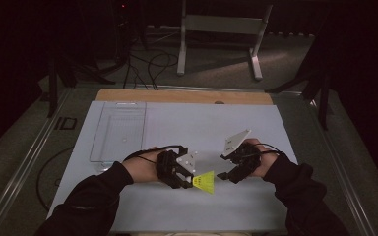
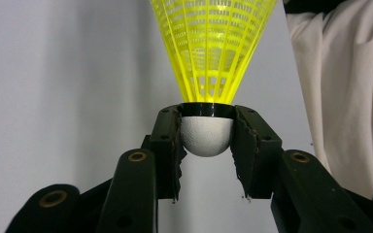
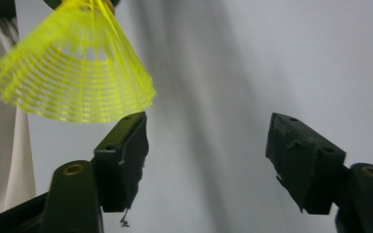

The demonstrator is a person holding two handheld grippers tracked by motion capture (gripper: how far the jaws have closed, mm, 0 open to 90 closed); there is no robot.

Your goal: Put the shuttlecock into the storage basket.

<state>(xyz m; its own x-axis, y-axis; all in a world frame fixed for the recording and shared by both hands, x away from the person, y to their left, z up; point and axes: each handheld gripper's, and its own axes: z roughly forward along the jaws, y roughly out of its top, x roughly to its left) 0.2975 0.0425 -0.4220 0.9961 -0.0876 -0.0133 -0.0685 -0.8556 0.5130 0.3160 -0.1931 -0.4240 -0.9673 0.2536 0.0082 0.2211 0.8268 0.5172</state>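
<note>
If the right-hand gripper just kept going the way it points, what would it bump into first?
Probably the yellow shuttlecock, or the left gripper shut on its white tip. The right gripper, jaws open and empty, points toward them in the high view; its own view shows the shuttlecock off to one side, so it might miss.

This looks like a lab or a test room, dark all around with one lit desk (image 1: 187, 123) in the middle. Black cables (image 1: 150, 64) lie loose on the grey floor (image 1: 216, 69), and a white metal stand (image 1: 221, 29) waits behind. The desk has a plain white sheet (image 1: 236, 132) over it.
</note>
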